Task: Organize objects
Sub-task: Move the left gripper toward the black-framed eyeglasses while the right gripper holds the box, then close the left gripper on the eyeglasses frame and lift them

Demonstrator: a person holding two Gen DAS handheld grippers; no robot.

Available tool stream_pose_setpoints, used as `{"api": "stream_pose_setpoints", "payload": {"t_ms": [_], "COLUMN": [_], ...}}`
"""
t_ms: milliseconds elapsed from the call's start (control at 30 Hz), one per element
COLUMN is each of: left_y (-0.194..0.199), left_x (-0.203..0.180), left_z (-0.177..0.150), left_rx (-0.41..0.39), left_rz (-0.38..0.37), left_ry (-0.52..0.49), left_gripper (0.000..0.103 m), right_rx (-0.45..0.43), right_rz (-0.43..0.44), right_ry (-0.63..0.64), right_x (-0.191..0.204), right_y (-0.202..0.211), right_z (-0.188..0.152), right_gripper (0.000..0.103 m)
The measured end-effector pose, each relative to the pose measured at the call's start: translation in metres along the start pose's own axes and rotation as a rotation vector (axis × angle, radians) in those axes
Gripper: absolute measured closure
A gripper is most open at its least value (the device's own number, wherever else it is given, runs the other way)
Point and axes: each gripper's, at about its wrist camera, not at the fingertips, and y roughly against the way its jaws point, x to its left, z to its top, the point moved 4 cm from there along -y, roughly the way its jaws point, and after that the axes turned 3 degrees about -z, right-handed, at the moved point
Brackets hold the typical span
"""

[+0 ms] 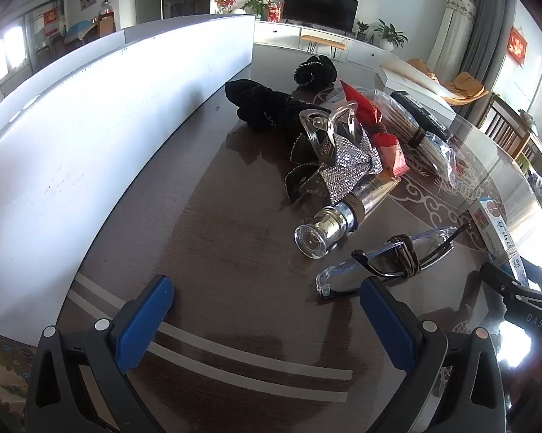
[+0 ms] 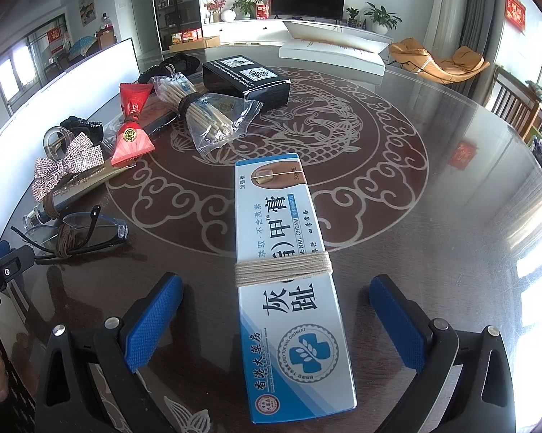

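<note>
Between right tongs (image 2: 276,319), jaws wide, untouched: blue-white ointment box (image 2: 289,274), string-wrapped, flat on bench (image 2: 433,234). Left of box: glasses (image 2: 87,232), silver tube (image 1: 346,213) under sparkly bow (image 2: 67,171), red packet (image 2: 132,128), bagged sticks (image 2: 206,115). Left tongs (image 1: 267,315) wide, empty, near glasses.
</note>
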Motion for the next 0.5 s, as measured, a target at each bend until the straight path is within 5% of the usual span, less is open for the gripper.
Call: {"api": "stream_pose_setpoints", "payload": {"t_ms": [167,500], "left_y": [-0.0055,-0.0064], "left_x": [-0.0073,-0.0081], "left_z": [-0.0014,-0.0012], "left_rx": [0.022,0.030], "left_rz": [0.066,0.064], "left_ry": [-0.050,-0.058], "left_gripper": [0.000,0.000], "right_rx": [0.000,0.000], "right_rz": [0.000,0.000], "right_ry": [0.000,0.000], "right_x": [0.0001,0.0001], "right_y": [-0.0002,-0.0003], "right_z": [0.0001,0.0002], "right_gripper": [0.000,0.000]}}
